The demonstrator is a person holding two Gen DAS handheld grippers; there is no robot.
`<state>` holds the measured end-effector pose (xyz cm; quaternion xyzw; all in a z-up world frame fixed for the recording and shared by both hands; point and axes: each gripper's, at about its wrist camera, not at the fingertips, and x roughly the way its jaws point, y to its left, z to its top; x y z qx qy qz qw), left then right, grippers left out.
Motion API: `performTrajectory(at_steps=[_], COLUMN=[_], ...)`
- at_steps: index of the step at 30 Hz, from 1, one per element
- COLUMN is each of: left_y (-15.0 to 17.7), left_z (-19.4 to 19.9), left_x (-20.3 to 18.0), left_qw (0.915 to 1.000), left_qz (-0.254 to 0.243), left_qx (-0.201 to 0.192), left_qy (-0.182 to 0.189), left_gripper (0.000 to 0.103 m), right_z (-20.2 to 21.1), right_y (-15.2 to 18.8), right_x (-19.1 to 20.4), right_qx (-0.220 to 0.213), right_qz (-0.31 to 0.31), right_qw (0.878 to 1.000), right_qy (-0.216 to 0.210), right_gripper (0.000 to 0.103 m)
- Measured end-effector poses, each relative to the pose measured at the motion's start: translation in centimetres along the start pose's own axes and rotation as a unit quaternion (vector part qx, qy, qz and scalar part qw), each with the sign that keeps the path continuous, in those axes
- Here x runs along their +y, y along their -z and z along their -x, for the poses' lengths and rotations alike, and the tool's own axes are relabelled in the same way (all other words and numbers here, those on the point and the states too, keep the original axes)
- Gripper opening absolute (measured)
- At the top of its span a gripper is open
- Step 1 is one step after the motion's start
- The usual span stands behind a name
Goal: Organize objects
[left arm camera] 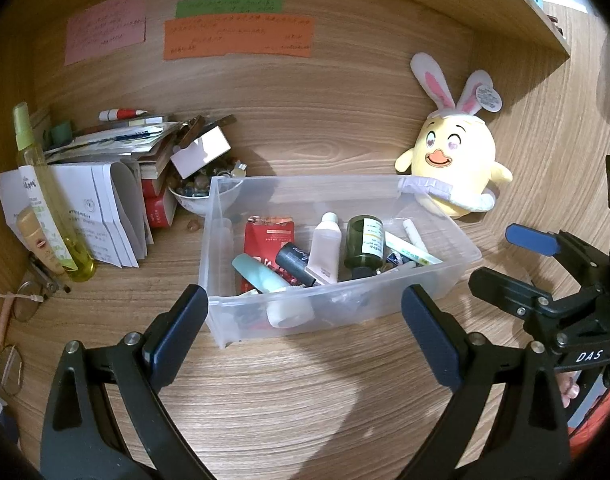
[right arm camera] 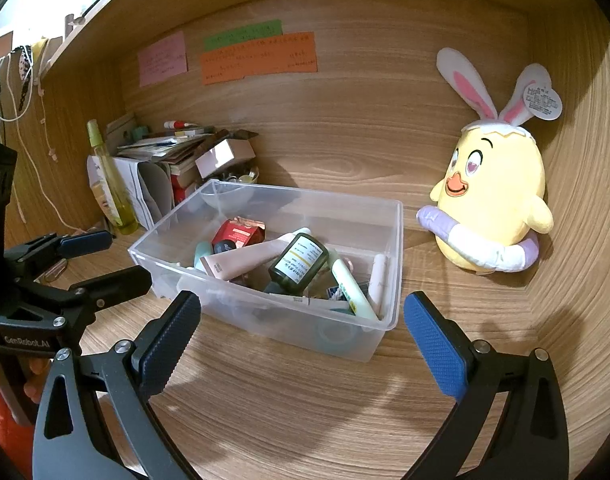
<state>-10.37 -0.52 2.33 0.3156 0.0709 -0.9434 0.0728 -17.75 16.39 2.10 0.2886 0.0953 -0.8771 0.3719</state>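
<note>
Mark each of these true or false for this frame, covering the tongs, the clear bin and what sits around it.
1. Both the left tongs and right tongs are open and hold nothing. True.
2. The clear bin is empty. False: it holds tubes, a dark green bottle and a red packet.
3. The yellow plush chick sits outside the bin, to its right. True.
4. The tall yellow spray bottle lies inside the bin. False: it stands left of the bin, by the papers.
5. Coloured paper notes are stuck on the back wall. True.

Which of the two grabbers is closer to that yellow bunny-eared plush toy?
Right. The right gripper sits before the bin's plush-side end; the left gripper is farther along, away from the plush toy.
</note>
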Motion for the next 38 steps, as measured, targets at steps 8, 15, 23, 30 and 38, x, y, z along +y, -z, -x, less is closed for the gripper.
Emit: performTrajectory(at_steps=[8,15,23,30,38], left_y=[0.0,0.1,0.2,0.5,0.6], left_z=[0.2,-0.1,-0.4,-0.9,-0.6], left_x=[0.0,-0.1,-0.4,-0.4,0.1], left_qw=[0.9999,0.9998,0.9998,0.9995,0.9997], left_qz=[-0.004,-0.001,-0.007,-0.007,0.001], left_qx=[-0.010,0.000,0.000,0.012,0.000], left_qy=[0.004,0.018,0.017,0.029,0.023], left_gripper=[0.098,0.098,0.098,0.098,0.098], right_z=[-0.1,-0.2,-0.5,-1.0,-1.1], right_y=[0.0,0.0,0.1,0.2,0.2], right_x=[0.0,-0.1,-0.3,-0.6,-0.6], right_qx=[0.000,0.002,0.007,0.015,0.016], right_qz=[-0.001,-0.001,-0.002,-0.007,-0.008], right_qw=[1.000,1.000,1.000,1.000,1.000], right_qy=[0.000,-0.001,-0.003,-0.005,-0.005], right_gripper=[0.101,0.101,0.101,0.101,0.101])
